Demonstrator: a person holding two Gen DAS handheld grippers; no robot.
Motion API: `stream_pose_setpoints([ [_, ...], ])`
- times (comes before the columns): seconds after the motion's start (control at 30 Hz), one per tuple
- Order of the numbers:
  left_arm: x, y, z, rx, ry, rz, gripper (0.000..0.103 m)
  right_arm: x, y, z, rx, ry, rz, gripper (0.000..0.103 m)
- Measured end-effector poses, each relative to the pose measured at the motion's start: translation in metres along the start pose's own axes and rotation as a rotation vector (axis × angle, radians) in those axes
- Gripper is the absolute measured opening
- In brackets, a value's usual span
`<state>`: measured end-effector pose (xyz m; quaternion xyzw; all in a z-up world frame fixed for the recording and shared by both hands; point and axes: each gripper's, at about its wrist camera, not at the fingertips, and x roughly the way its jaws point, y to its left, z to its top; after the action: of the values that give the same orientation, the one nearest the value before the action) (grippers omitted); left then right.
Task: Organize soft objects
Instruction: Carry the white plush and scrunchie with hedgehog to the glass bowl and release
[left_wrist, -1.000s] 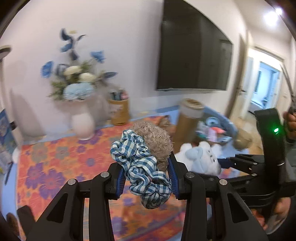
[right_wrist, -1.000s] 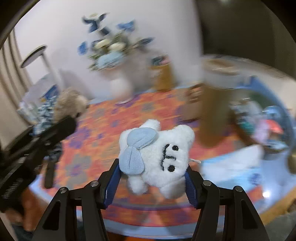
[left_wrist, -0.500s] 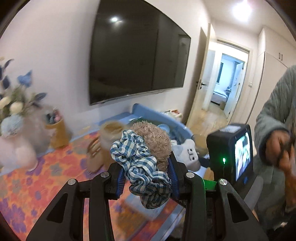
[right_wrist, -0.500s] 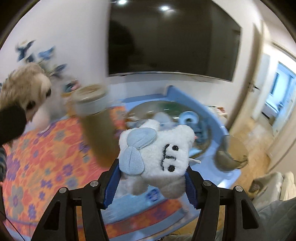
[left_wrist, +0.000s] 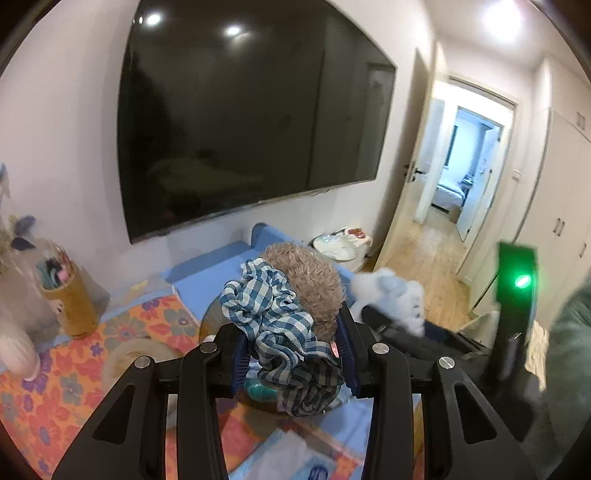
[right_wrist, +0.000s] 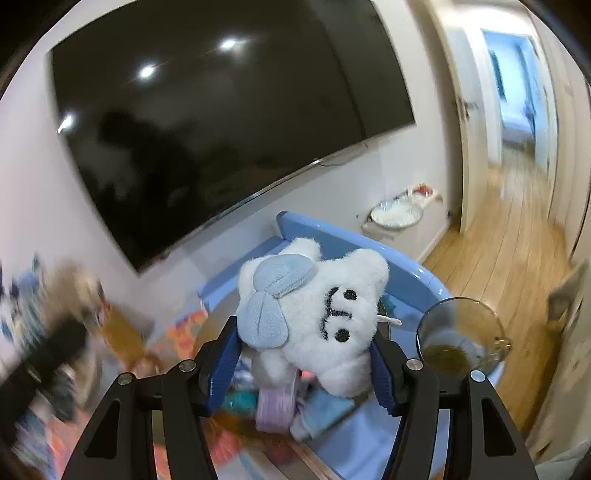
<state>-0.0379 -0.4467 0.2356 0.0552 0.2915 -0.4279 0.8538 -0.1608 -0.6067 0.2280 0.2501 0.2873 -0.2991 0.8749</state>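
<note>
Gripping two soft items at once, the left gripper (left_wrist: 293, 363) has its jaws closed partway on one brown fuzzy plush (left_wrist: 308, 278) and one blue-checked scrunchie (left_wrist: 280, 332), both pinched between the blue pads. Right of the jaws, one white plush shows, blurred.

Right wrist view: the right gripper (right_wrist: 301, 367) holds one white plush (right_wrist: 325, 314) with a blue bow, jaws about half open and pressing its sides. One glass cup (right_wrist: 461, 338) sits just right of the jaws; one blue tub (right_wrist: 413, 271) lies behind.
</note>
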Motion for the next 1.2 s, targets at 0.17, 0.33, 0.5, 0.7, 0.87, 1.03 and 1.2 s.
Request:
stream_pose_setpoints([
  [0.17,0.042,-0.004,0.004,-0.011,0.031,0.027,0.046,0.038,-0.008,0.023,0.048,0.062,0.008,0.064],
  [0.33,0.073,-0.002,0.006,0.008,0.084,0.106,0.083,0.068,-0.022,0.035,0.103,0.132,0.033,0.075],
  [0.5,0.066,-0.003,0.001,-0.04,0.081,0.028,0.083,0.056,-0.041,0.032,0.139,0.14,0.08,0.075],
  [0.7,0.016,-0.027,-0.001,0.032,0.001,0.055,0.083,0.019,-0.025,0.02,0.086,0.116,0.071,0.075],
  [0.87,-0.041,-0.025,-0.007,0.054,-0.058,0.069,0.083,-0.021,0.0,0.008,0.034,0.097,0.09,0.075],
  [1.03,-0.122,-0.006,-0.035,0.058,-0.141,0.131,0.083,-0.061,0.046,-0.037,-0.082,0.073,0.129,0.075],
  [1.2,-0.195,0.035,-0.085,0.058,-0.189,0.278,0.083,-0.102,0.108,-0.108,-0.247,0.047,0.135,0.075],
])
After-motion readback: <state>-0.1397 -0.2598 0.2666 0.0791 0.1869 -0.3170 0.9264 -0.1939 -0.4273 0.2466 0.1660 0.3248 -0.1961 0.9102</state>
